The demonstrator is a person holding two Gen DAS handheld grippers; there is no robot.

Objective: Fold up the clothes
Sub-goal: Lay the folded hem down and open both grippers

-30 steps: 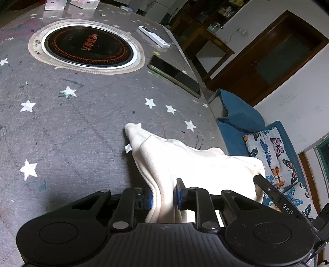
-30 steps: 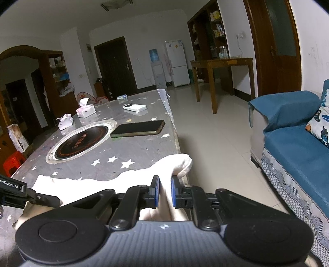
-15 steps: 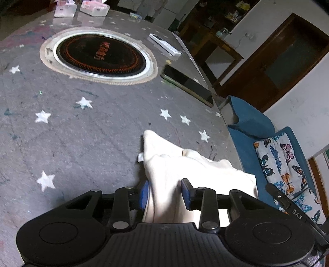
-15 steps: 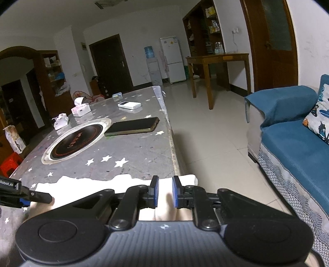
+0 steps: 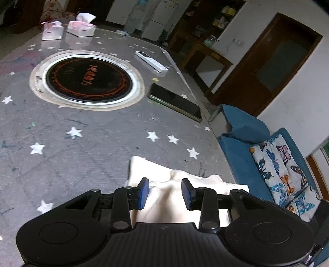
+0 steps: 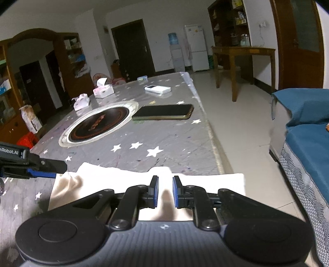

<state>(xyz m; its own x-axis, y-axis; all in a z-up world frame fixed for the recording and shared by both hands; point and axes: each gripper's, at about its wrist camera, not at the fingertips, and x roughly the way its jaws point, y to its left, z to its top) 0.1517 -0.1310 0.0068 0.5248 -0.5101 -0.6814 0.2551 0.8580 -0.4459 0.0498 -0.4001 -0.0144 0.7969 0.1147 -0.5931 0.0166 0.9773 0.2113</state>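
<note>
Both claws released: left gripper [image 5: 165,185] spread wide, right gripper [image 6: 165,183] slightly parted, over cream cloth [image 6: 115,178] at table [image 5: 92,147] edge.

The room is dim, lit from overhead indoor light, with colours muted and a grainy look in both views. The white walls [image 6: 144,18] and pale floor [image 6: 236,115] catch the most light. The glossy table [image 5: 92,143] shows soft glare near the tissue boxes [image 5: 81,27]. A shadow lies across the cream cloth [image 6: 67,184]. Fisheye bending curves the door frame [image 5: 273,61], corners go black, and far shelves look soft.
</note>
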